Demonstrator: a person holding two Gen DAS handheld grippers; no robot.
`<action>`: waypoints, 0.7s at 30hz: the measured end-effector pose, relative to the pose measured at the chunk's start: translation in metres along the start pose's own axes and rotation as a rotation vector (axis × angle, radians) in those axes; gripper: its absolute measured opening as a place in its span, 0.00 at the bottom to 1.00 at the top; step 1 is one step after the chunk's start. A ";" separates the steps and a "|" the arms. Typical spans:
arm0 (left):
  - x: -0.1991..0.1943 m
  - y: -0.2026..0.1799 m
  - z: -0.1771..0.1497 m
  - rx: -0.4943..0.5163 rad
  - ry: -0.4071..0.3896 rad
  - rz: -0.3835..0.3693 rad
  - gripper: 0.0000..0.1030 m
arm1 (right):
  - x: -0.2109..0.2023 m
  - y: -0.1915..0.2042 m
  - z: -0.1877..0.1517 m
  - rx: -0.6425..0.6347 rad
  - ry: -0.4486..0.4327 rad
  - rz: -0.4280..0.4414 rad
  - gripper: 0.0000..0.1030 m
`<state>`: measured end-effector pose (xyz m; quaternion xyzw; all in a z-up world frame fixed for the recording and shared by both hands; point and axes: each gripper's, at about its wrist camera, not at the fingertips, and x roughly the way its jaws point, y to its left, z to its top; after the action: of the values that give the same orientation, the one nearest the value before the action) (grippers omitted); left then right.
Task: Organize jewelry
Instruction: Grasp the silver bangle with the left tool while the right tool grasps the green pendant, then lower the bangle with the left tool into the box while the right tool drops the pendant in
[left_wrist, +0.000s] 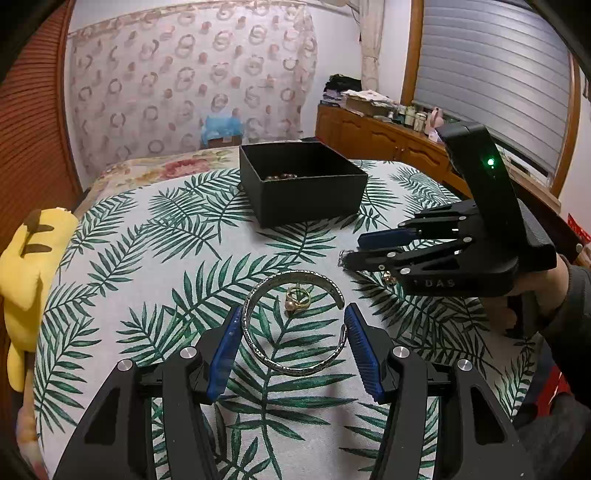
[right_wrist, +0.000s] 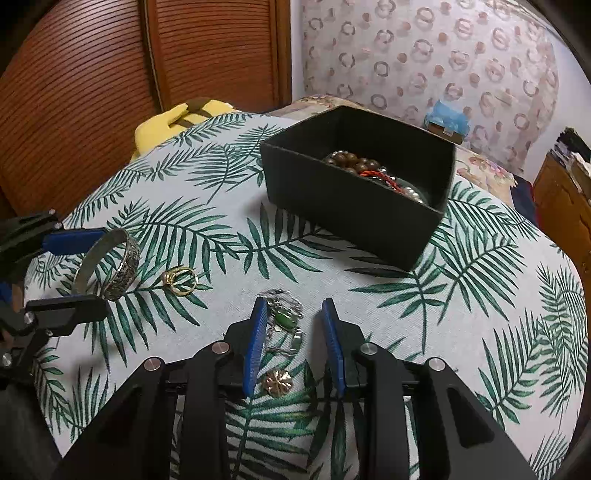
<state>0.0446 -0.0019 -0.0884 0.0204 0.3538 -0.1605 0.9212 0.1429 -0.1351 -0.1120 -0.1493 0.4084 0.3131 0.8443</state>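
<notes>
Step in hand: I'm clearing loose jewelry off the leaf-print desk (right_wrist: 424, 332) into the black box (right_wrist: 354, 210) — beaded bracelets already lie inside it.
Right gripper (right_wrist: 293, 332): fingers part-spread on either side of a green-stone pendant (right_wrist: 284, 319) with its thin silver chain (right_wrist: 282, 297); the left pad is just beside the stone, but I see no pinch yet.
Left gripper (left_wrist: 291, 343): fingers spread around the near half of the silver cuff bracelet (left_wrist: 291, 325), one pad close to its left rim, not gripping as far as I can tell.
Other pieces: gold ring (left_wrist: 297, 299) with a pale bead lies inside the cuff's curve in the left wrist view; a gold flower charm (right_wrist: 277, 382) lies under the right fingers, nearer the camera.
Box: open, beyond all the loose pieces, well apart from both grippers.
Next move, my guess: close the right fingers on the pendant itself — catching the chain alone risks a slip — then lift clear and carry it over the box rim.
</notes>
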 end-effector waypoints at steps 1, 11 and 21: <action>0.000 0.000 0.000 0.000 0.000 0.001 0.52 | 0.001 0.001 0.001 -0.005 0.000 0.004 0.28; -0.001 0.003 0.005 -0.002 -0.009 0.005 0.52 | -0.010 0.007 0.000 -0.030 -0.036 0.006 0.07; 0.002 0.000 0.027 0.015 -0.030 0.007 0.52 | -0.046 -0.005 0.016 -0.007 -0.135 -0.007 0.07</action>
<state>0.0636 -0.0062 -0.0698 0.0261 0.3389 -0.1601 0.9267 0.1343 -0.1498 -0.0664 -0.1324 0.3489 0.3212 0.8704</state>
